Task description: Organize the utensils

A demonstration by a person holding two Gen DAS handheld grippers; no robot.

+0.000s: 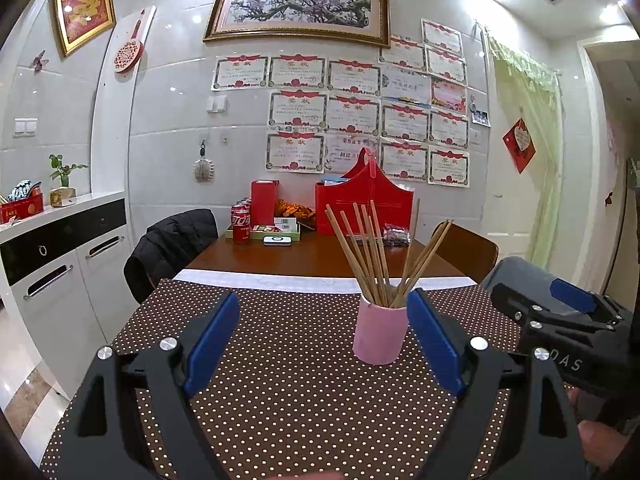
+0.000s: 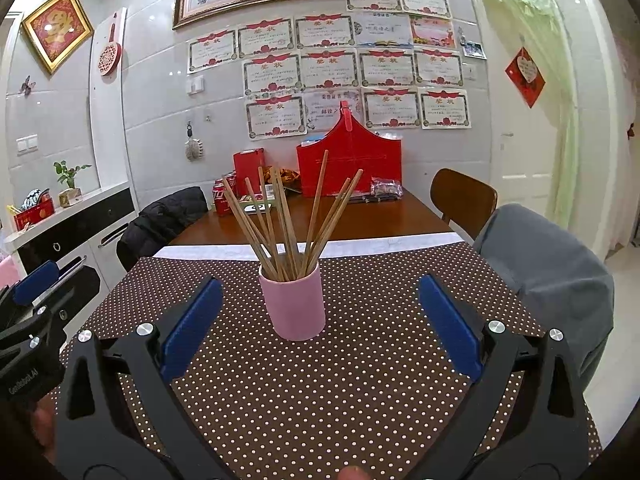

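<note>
A pink cup [image 1: 379, 334] stands upright on the brown polka-dot cloth [image 1: 288, 380] and holds several wooden chopsticks [image 1: 372, 252] that fan outward. My left gripper [image 1: 322, 338] is open and empty, just short of the cup, which sits near its right finger. In the right wrist view the same pink cup [image 2: 294, 306] with the chopsticks [image 2: 288, 220] stands ahead of my right gripper [image 2: 320, 320], which is open and empty. The right gripper [image 1: 568, 320] also shows at the right edge of the left wrist view; the left gripper [image 2: 32, 320] shows at the left edge of the right wrist view.
The far end of the table [image 1: 320, 254] holds a red bag [image 1: 364, 208], a red box [image 1: 264, 198], cola cans [image 1: 241, 226] and a tray. A chair with a black jacket [image 1: 172, 244] stands left, a wooden chair [image 1: 468, 248] and a grey-covered chair [image 2: 548, 280] right. A white cabinet [image 1: 60, 264] stands left.
</note>
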